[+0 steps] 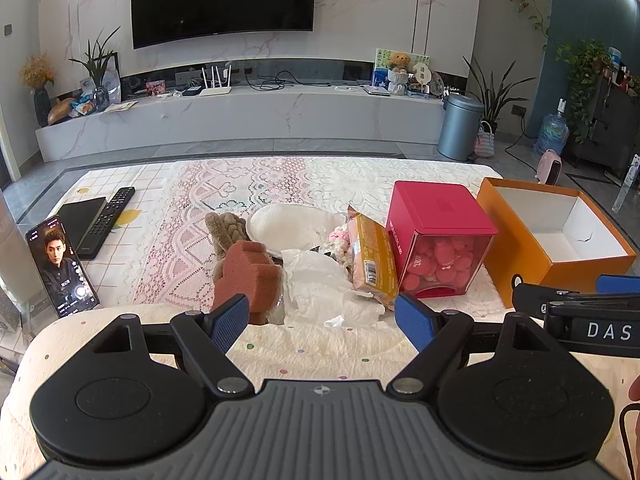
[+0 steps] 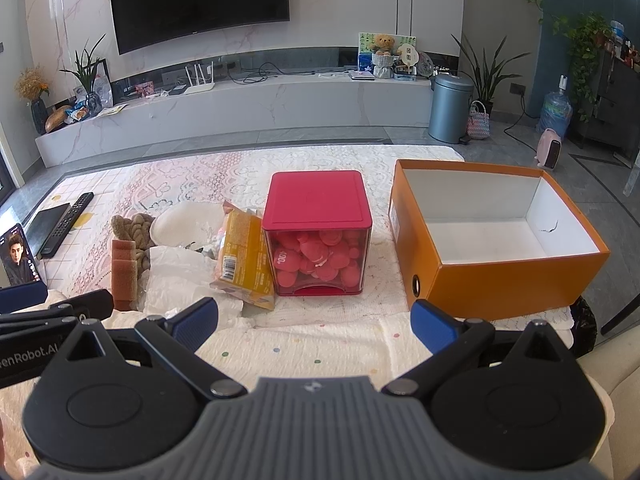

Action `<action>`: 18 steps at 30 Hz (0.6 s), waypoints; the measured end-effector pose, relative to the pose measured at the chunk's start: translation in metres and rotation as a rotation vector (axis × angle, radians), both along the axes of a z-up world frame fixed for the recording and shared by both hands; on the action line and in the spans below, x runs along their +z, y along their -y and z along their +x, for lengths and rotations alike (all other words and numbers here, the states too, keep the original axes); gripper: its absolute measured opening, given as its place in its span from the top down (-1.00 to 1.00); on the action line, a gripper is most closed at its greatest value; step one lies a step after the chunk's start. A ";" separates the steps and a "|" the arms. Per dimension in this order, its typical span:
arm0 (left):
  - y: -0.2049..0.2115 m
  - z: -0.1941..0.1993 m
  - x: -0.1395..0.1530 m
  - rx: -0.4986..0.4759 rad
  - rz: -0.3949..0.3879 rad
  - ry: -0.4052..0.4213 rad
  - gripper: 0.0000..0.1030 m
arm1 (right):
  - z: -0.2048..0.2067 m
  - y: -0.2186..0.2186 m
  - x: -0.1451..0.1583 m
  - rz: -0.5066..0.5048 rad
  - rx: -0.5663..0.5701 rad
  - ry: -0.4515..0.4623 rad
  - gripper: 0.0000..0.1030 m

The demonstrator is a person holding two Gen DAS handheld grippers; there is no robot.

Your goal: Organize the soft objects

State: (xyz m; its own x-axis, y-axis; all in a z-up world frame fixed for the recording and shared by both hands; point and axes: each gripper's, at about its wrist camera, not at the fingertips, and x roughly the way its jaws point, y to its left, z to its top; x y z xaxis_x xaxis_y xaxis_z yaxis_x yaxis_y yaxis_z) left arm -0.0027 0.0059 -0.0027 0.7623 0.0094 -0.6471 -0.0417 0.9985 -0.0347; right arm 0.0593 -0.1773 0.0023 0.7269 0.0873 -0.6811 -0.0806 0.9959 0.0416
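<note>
A pile of soft things lies on the lace-covered table [image 1: 248, 184]: a brown sponge [image 1: 248, 276], a braided plush [image 1: 226, 226], a white pad [image 1: 288, 226], crumpled white tissue [image 1: 320, 284], a small pink plush [image 1: 338, 240] and an orange snack packet [image 1: 374, 260]. My left gripper [image 1: 322, 322] is open and empty, just in front of the tissue, its left fingertip by the sponge. My right gripper [image 2: 316, 322] is open and empty, in front of the red-lidded box of pink puffs [image 2: 318, 236]. An empty orange box [image 2: 492, 232] stands to the right.
A phone [image 1: 62, 268], a remote [image 1: 106, 224] and a black case [image 1: 82, 220] lie at the table's left. A dotted cloth [image 2: 320, 344] covers the near edge. A TV unit, a bin [image 2: 448, 108] and plants stand beyond the table.
</note>
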 end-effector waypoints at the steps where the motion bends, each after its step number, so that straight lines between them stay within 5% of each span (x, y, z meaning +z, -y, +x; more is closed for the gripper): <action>1: 0.000 0.000 0.000 0.000 0.000 0.000 -0.88 | 0.000 0.000 0.000 0.000 0.000 0.000 -0.95; 18: 0.000 0.000 0.000 0.000 0.000 0.000 -0.88 | 0.000 0.000 0.001 0.000 -0.003 0.004 -0.95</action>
